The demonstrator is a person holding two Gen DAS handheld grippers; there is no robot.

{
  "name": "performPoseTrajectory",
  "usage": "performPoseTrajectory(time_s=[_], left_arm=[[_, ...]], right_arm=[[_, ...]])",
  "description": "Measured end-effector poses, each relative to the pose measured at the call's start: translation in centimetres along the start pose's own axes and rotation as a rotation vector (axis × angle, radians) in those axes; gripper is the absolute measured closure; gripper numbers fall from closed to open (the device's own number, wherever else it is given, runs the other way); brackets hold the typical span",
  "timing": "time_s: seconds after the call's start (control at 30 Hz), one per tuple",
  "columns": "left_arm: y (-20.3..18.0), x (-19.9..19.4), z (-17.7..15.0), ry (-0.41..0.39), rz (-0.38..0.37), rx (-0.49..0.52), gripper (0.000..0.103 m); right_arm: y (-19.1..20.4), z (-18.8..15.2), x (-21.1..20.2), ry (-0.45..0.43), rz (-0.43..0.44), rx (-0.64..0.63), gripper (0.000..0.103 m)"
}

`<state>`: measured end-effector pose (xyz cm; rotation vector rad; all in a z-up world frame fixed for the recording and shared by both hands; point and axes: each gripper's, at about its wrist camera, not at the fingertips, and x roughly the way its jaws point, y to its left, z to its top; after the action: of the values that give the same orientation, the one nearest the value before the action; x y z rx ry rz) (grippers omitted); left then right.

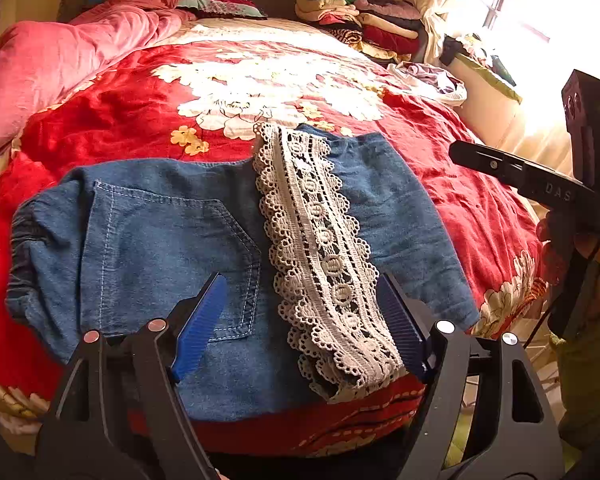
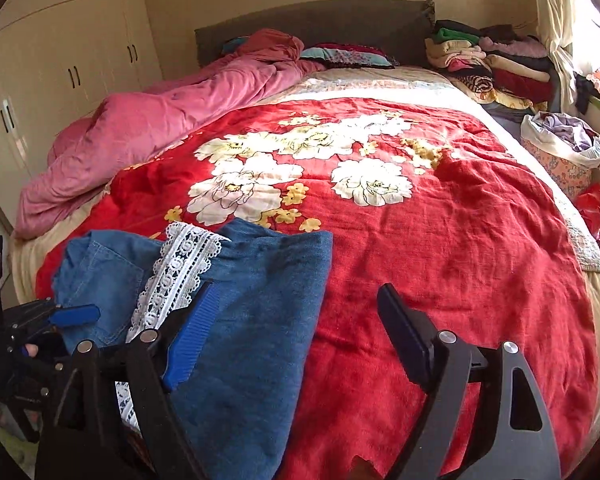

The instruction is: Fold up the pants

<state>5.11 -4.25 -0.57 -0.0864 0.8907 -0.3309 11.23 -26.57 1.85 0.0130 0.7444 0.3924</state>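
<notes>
Blue denim pants [image 1: 160, 232] lie folded on the red flowered blanket [image 1: 112, 120], back pocket up. A white lace strip [image 1: 320, 248] runs down their middle. My left gripper [image 1: 302, 280] hovers over the near edge of the pants, jaws open; the lace lies between the blue pads [image 1: 204, 320] without being pinched. In the right wrist view the pants [image 2: 268, 280] sit at lower left. My right gripper [image 2: 298, 288] stands open above their right edge and the blanket [image 2: 460, 240], holding nothing. The left gripper's blue pad [image 2: 76, 314] shows at the far left.
A crumpled pink duvet [image 2: 140, 132] lies along the bed's left side. Stacked folded clothes [image 2: 492, 64] sit by the headboard. A bag of laundry [image 2: 560, 148] stands off the right edge, near a bright window and curtain [image 1: 520, 20]. Cream wardrobes [image 2: 60, 60] line the left wall.
</notes>
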Motion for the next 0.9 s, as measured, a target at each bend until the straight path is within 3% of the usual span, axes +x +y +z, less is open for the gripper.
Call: performPoseTrajectory(time_s=[0.43, 0.5, 0.9], left_arm=[[1.3, -3.5, 0.7, -0.072, 0.045, -0.014, 0.023], [1.6, -4.1, 0.8, -0.083, 0.049, -0.021, 0.022], [5.9, -8.3, 0.6, -0.154, 0.145, -0.083, 0.016]], right_arm=[[2.4, 1.0, -2.5, -0.044, -0.003, -0.040, 0.022], [2.9, 1.1, -2.6, -0.049, -0.006, -0.046, 0.005], [6.7, 2.5, -3.6, -0.074, 0.021, -0.115, 0.005]])
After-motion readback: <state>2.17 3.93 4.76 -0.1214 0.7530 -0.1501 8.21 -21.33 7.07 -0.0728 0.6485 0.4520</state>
